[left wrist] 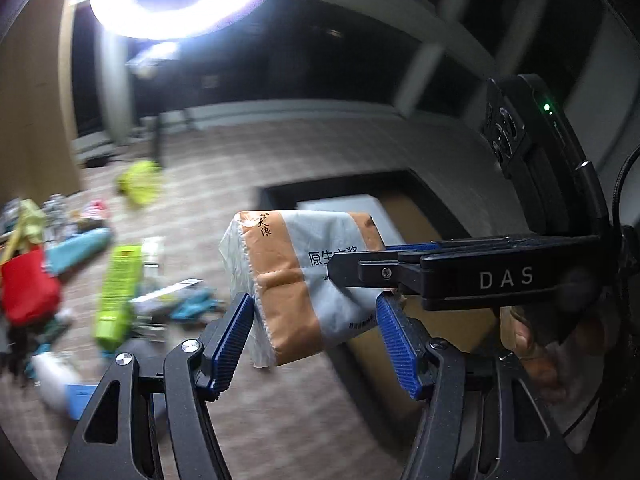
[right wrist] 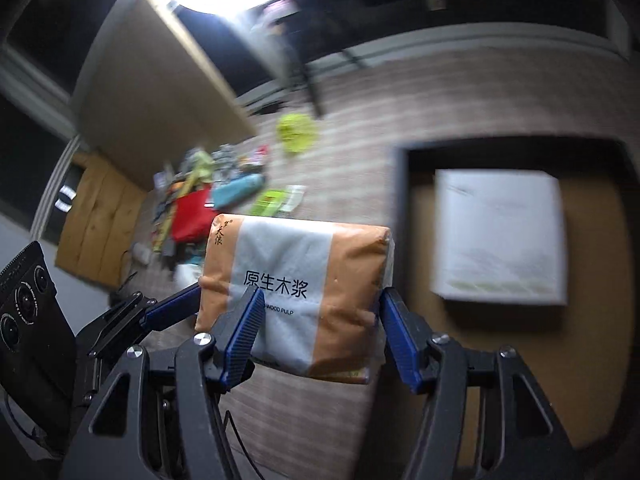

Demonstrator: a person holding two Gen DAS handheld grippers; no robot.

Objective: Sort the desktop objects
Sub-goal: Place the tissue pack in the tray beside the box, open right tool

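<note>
An orange and white tissue pack point(left wrist: 298, 280) point(right wrist: 296, 292) is held up in the air above the striped floor surface. My left gripper point(left wrist: 316, 344) has its blue pads on both sides of the pack's lower end. My right gripper point(right wrist: 316, 332) is shut on the same pack across its width; in the left wrist view its fingers point(left wrist: 372, 268) come in from the right. A dark-rimmed cardboard box point(right wrist: 596, 288) point(left wrist: 404, 200) lies to the right, with a white tissue pack point(right wrist: 500, 240) point(left wrist: 340, 204) inside.
A pile of mixed objects lies at the left: a red pouch point(left wrist: 28, 284) point(right wrist: 192, 216), a green pack point(left wrist: 118, 292), a teal pouch point(left wrist: 76, 250) point(right wrist: 236, 192) and a white bottle point(left wrist: 52, 376). A yellow-green item point(left wrist: 140, 182) point(right wrist: 296, 130) lies farther back.
</note>
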